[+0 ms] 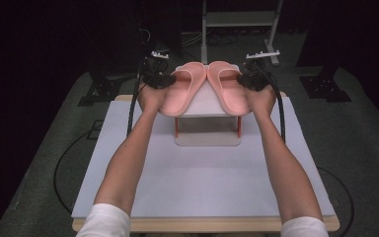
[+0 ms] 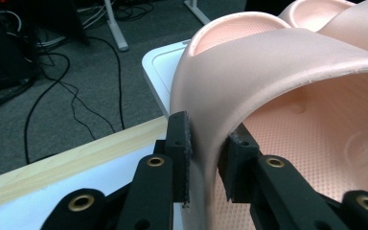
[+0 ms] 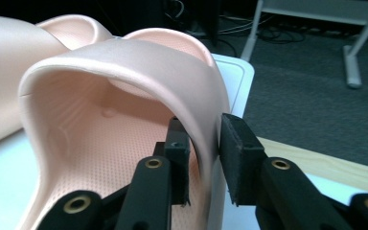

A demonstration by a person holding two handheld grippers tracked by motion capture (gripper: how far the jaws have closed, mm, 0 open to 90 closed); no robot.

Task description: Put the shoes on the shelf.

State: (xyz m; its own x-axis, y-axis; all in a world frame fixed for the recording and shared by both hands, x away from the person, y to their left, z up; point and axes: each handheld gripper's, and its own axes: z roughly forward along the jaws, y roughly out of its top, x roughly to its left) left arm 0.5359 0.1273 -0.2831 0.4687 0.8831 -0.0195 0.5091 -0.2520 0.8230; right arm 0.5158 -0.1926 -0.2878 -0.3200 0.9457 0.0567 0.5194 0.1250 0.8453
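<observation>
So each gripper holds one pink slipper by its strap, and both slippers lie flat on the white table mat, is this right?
Not quite. Each gripper does hold a pink slipper by its strap: the left gripper the left slipper, the right gripper the right slipper. But the slippers rest tilted on a small white rack standing on the mat, as the high view shows.

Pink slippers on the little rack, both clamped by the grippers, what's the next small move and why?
Probably open both jaws and back off. The left slipper and right slipper already lie side by side on the white rack, with the left gripper and right gripper each pinching a strap's outer side.
</observation>
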